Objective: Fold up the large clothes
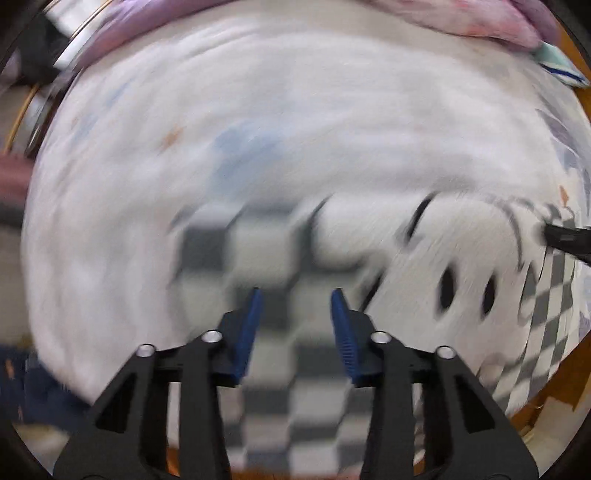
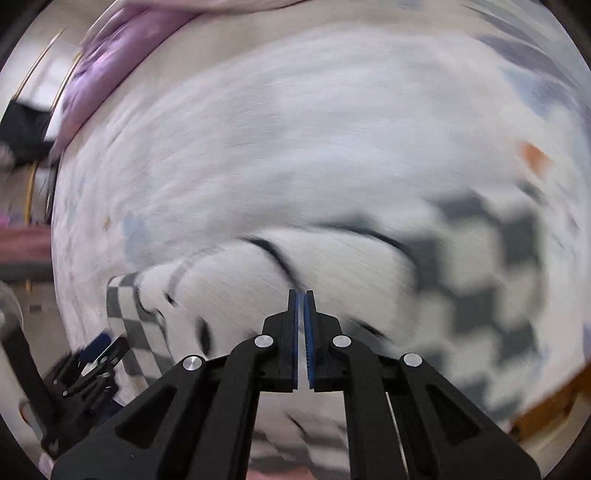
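A large garment with a grey-and-white checker pattern and a white cartoon face with black eyes lies on a white patterned bed sheet. Both views are motion-blurred. My left gripper is open and empty, above the checkered cloth. My right gripper has its jaws closed, over the white face part of the garment; whether cloth is pinched between them is not clear. The right gripper's tip shows at the right edge of the left wrist view. The left gripper shows at lower left in the right wrist view.
A pink-purple quilt is bunched at the far side of the bed, also in the right wrist view. A wooden bed edge runs at lower right. A dark blue cloth lies at lower left.
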The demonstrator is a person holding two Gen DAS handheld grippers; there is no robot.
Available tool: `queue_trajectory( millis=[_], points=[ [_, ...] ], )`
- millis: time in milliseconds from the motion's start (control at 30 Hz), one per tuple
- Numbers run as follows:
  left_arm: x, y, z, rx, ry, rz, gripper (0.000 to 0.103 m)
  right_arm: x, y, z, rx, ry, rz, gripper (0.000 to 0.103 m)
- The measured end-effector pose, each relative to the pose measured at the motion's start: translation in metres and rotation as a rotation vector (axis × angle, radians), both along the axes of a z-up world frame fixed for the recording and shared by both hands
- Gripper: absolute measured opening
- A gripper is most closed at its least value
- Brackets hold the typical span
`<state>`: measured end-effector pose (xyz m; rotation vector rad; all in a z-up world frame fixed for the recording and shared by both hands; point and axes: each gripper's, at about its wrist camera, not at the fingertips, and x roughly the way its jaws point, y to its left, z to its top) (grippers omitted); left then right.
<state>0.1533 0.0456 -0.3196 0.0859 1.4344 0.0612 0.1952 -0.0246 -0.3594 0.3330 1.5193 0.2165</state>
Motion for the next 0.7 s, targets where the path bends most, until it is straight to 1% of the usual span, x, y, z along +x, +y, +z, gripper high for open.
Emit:
queue_trajectory(
  millis=[33, 67, 100, 133, 167, 200, 233, 267, 300, 333, 367, 400, 433, 500, 567, 600, 633, 700],
  points=[
    [0.016, -0.01, -0.012, -0.018, 0.006, -0.019, 0.033, 0.005, 0.018, -0.014, 0.019, 0.01, 0.031, 0.005],
    [0.023, -0.011, -0.022, -0.035, 0.027, -0.021, 0.028, 0.011, 0.032, -0.027, 0.022, 0.034, 0.07, 0.005],
    [0.03, -0.01, -0.039, -0.038, 0.071, -0.021, 0.025, 0.009, 0.027, -0.041, -0.011, 0.038, 0.107, 0.005],
    [0.032, -0.001, -0.054, -0.024, 0.094, -0.024, 0.025, 0.002, 0.025, -0.048, -0.034, 0.015, 0.152, 0.003],
    [0.034, 0.003, -0.068, -0.053, 0.102, -0.015, 0.026, -0.001, 0.022, -0.05, -0.002, -0.012, 0.169, 0.001],
    [0.031, 0.012, -0.067, -0.101, 0.089, 0.01, 0.026, -0.004, 0.016, -0.05, 0.026, 0.0, 0.159, 0.0],
    [0.027, 0.021, -0.064, -0.089, 0.09, 0.025, 0.026, -0.007, 0.002, -0.051, 0.071, 0.044, 0.137, 0.0],
    [0.022, 0.028, -0.063, -0.026, 0.099, 0.023, 0.024, -0.014, -0.011, -0.052, 0.077, 0.079, 0.13, 0.0],
    [0.014, 0.04, -0.064, 0.049, 0.109, 0.021, 0.021, -0.022, -0.02, -0.051, 0.027, 0.082, 0.144, 0.0],
    [0.001, 0.06, -0.067, 0.061, 0.124, 0.036, 0.021, -0.032, -0.032, -0.049, -0.054, 0.078, 0.168, 0.0],
    [-0.008, 0.073, -0.068, 0.024, 0.129, 0.057, 0.021, -0.048, -0.053, -0.054, -0.091, 0.096, 0.166, 0.0],
    [-0.021, 0.088, -0.068, -0.02, 0.126, 0.074, 0.02, -0.062, -0.073, -0.059, -0.091, 0.129, 0.131, 0.0],
    [-0.033, 0.096, -0.066, -0.018, 0.128, 0.064, 0.02, -0.075, -0.09, -0.066, -0.117, 0.167, 0.098, 0.0],
    [-0.049, 0.098, -0.062, -0.002, 0.147, 0.042, 0.016, -0.103, -0.121, -0.071, -0.12, 0.206, 0.043, 0.0],
    [-0.072, 0.094, -0.057, 0.043, 0.169, 0.012, 0.016, -0.133, -0.145, -0.069, -0.142, 0.227, 0.003, 0.0],
    [-0.085, 0.093, -0.057, 0.064, 0.182, 0.007, 0.016, -0.14, -0.148, -0.067, -0.144, 0.232, -0.007, 0.0],
    [-0.098, 0.094, -0.057, 0.069, 0.201, 0.016, 0.016, -0.149, -0.152, -0.064, -0.15, 0.241, -0.023, 0.0],
    [-0.114, 0.091, -0.054, 0.083, 0.211, 0.023, 0.016, -0.159, -0.152, -0.059, -0.199, 0.277, -0.056, 0.0]
  ],
)
